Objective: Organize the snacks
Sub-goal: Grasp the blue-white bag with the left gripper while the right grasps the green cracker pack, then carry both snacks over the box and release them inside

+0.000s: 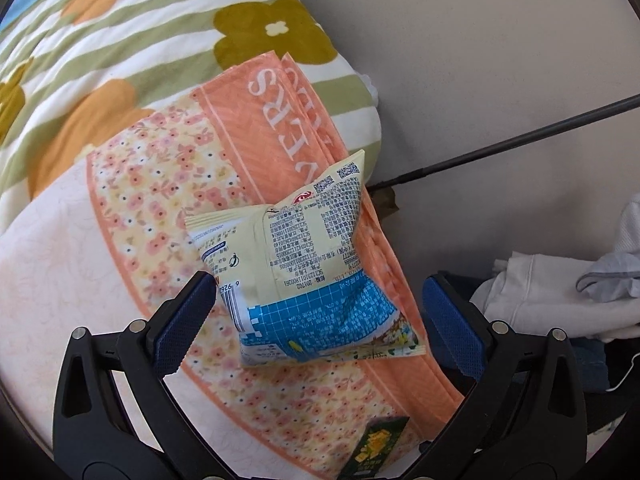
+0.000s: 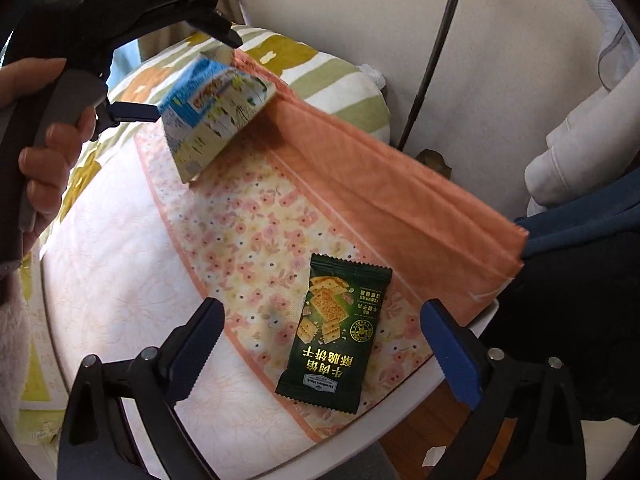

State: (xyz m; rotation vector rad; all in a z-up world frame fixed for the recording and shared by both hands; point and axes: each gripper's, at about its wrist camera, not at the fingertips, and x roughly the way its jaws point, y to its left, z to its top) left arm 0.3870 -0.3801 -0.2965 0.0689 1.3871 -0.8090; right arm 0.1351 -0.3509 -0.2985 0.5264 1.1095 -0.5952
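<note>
Home bedroom, floral quilt (image 1: 120, 40) (folded), clothes (image 1: 540, 296)

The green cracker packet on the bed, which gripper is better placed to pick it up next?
Right. The right gripper is open with the green cracker packet lying between its fingers. The left gripper sits around the yellow and blue snack bag, further up the bed.

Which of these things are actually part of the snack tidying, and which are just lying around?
Part of the job:
- pale yellow and blue snack bag
- dark green cracker packet
- left gripper
- right gripper

Just lying about:
- flowered pillow
- orange towel
- white clothes
</note>
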